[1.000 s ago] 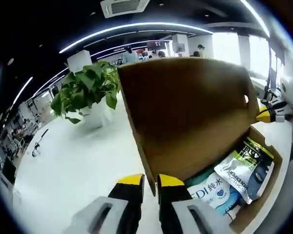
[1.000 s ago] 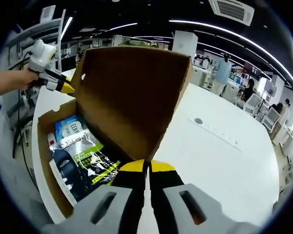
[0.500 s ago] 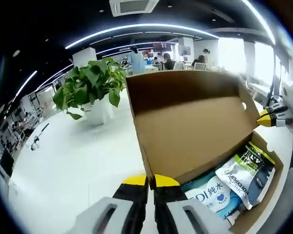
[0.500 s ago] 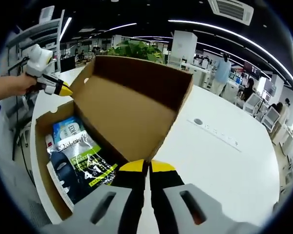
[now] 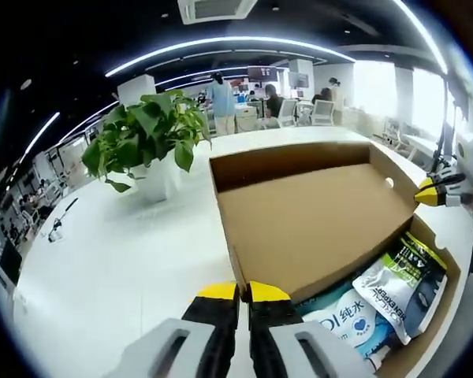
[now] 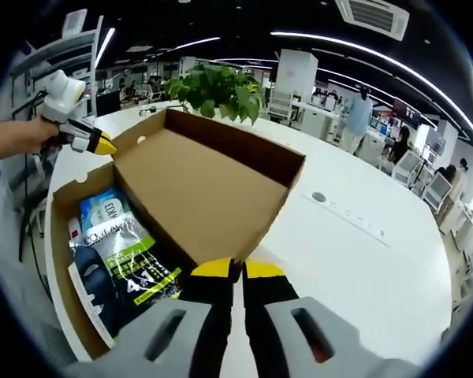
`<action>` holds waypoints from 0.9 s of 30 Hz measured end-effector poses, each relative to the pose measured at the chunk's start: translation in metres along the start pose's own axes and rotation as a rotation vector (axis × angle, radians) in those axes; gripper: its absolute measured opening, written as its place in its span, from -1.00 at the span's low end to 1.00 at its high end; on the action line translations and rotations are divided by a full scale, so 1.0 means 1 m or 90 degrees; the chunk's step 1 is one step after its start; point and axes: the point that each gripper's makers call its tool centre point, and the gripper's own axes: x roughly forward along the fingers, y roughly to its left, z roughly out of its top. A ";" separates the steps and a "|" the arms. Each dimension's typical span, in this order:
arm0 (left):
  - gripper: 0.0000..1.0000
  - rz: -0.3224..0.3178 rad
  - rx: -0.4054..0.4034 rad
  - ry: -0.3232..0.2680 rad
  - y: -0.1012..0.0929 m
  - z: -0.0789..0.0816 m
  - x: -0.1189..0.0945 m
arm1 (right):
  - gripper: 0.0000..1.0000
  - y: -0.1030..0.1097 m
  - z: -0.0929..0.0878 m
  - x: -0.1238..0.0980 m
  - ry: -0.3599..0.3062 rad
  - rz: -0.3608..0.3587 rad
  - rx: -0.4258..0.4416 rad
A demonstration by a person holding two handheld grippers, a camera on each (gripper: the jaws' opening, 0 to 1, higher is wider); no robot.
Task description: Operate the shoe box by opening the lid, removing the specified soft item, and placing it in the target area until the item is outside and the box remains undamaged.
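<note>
An open-plan office with curved ceiling light strips and distant desks and people lay behind a broad white table (image 5: pixel 118 260). On the table sat the cardboard shoe box (image 5: pixel 440 315), the landmark here, its hinged lid (image 5: pixel 315 216) swung back and lying open, nearly flat, with the brown inside facing up. A potted green plant (image 5: pixel 146 146) stood on the table beyond the lid's far corner. Inside the box, against the lid's hinge line, lay soft packets: a dark pouch with green and white print (image 6: pixel 126 272) and a blue-and-white wet-wipe pack (image 5: pixel 343 315) beside it.

The left gripper (image 5: pixel 236 295) had its yellow-tipped jaws clenched on one corner of the lid's edge. The right gripper (image 6: pixel 236 272) was likewise pinched shut on the lid's opposite corner. Each gripper also appeared in the other's view, at the far end of the lid, held by a hand (image 6: pixel 16 135).
</note>
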 end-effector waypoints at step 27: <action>-0.95 -0.006 -0.025 0.027 0.005 -0.004 0.019 | -0.94 -0.007 -0.005 0.014 0.018 0.001 0.065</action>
